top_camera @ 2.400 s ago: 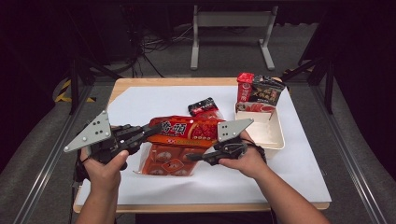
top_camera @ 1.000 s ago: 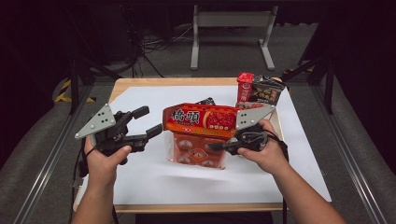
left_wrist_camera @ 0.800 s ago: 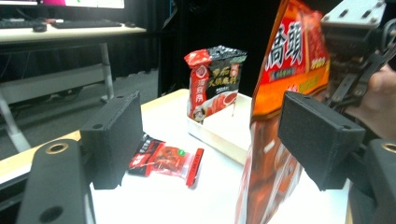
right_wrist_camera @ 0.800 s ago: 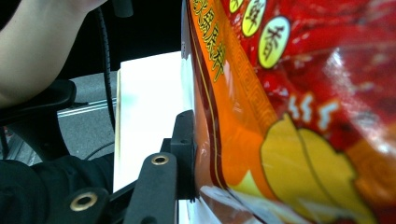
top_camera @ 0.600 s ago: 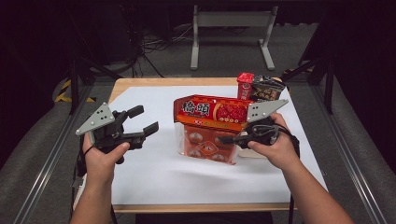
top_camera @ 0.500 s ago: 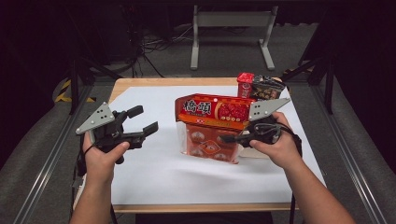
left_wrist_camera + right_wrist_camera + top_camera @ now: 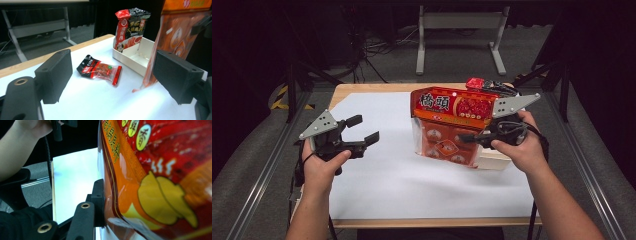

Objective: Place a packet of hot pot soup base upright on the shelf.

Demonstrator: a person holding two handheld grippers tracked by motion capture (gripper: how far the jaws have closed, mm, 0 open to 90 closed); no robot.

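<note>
Snack bag (image 7: 447, 127): soft, light, crinkly; pinched at edge, above tray (image 7: 492, 162).
Right tongs (image 7: 467, 138): clamped on bag.
Left tongs (image 7: 362, 130): agape, empty.

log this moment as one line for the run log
right hand-held gripper: shut on big snack bag, held upright above table | left hand-held gripper: open, empty | white tray: holds standing pouch | small packet: on table

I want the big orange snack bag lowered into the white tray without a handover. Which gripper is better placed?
The right gripper, probably: it is shut on the big orange bag, held upright beside the white tray. The left gripper is open, apart from both.
</note>
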